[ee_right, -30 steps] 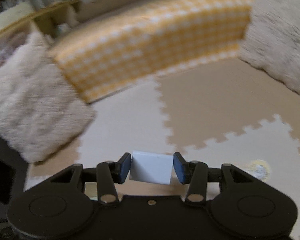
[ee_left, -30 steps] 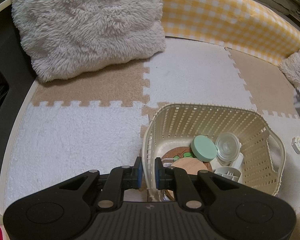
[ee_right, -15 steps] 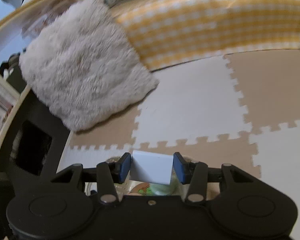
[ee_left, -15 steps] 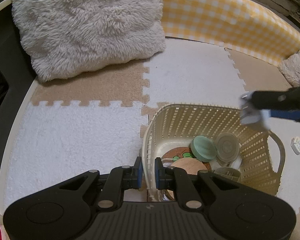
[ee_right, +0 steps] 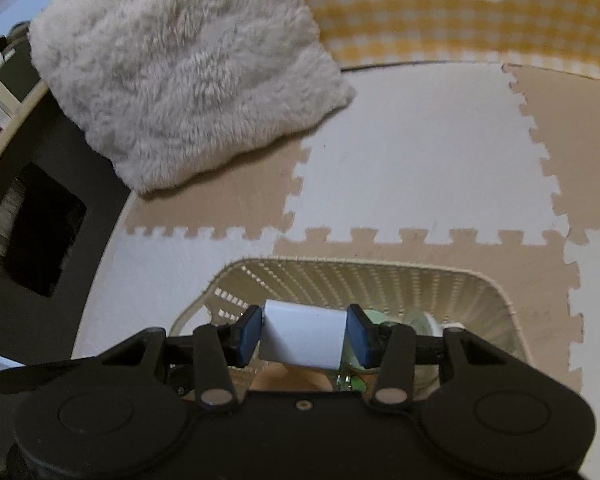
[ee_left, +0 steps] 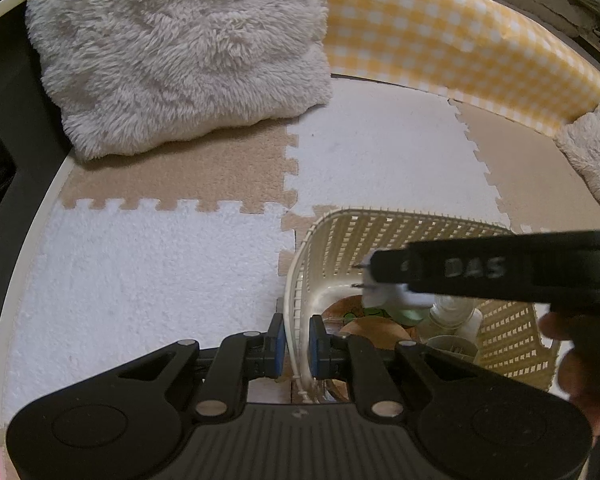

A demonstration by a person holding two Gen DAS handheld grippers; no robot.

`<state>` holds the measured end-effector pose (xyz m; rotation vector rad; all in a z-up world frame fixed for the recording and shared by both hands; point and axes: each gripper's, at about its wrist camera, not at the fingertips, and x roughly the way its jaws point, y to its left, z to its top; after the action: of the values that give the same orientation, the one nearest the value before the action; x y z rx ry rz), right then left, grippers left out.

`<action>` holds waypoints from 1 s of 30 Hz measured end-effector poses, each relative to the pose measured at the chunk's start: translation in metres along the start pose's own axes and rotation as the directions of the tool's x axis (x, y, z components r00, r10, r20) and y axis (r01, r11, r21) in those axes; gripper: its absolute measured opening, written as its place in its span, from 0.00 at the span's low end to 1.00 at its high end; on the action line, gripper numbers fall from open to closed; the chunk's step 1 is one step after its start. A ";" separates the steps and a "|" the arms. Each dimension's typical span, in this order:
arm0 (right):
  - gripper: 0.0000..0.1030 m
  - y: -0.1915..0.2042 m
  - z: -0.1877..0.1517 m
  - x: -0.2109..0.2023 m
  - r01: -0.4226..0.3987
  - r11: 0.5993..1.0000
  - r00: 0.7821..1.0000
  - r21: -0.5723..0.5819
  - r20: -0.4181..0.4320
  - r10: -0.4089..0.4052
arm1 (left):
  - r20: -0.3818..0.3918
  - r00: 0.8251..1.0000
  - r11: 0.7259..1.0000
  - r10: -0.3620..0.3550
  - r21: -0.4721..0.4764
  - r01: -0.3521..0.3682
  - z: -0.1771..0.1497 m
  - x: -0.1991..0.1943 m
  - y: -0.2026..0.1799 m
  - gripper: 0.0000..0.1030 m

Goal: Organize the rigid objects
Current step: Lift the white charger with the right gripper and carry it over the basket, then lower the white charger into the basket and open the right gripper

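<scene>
In the left wrist view, my left hand-held gripper (ee_left: pixel 297 346) is clamping the cream basket's (ee_left: pixel 384 236) near rim, while my right one is hovering over the basket. In the right wrist view, my right hand-held gripper (ee_right: pixel 305 334) is squeezing a white block (ee_right: pixel 302 338) above the basket's (ee_right: pixel 380 280) inside.
</scene>
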<state>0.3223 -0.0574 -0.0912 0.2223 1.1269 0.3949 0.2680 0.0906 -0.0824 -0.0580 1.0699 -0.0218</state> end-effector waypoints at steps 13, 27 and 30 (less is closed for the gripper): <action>0.50 0.012 0.002 0.017 -0.002 1.000 0.999 0.017 -0.032 0.002 | -0.001 1.000 1.000 -0.006 -0.004 0.006 0.000 0.001 0.002 0.12; 0.57 0.006 -0.002 0.012 0.013 1.000 0.999 0.022 -0.049 -0.012 | -0.001 1.000 1.000 -0.005 -0.003 0.005 0.000 0.000 0.002 0.12; 0.59 0.005 -0.003 0.007 0.013 1.000 0.999 0.016 -0.047 -0.012 | -0.001 1.000 1.000 -0.005 -0.003 0.005 0.000 0.000 0.002 0.12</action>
<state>0.3211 -0.0496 -0.0964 0.2215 1.1776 0.3812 0.2681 0.0921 -0.0829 -0.0637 1.0707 -0.0252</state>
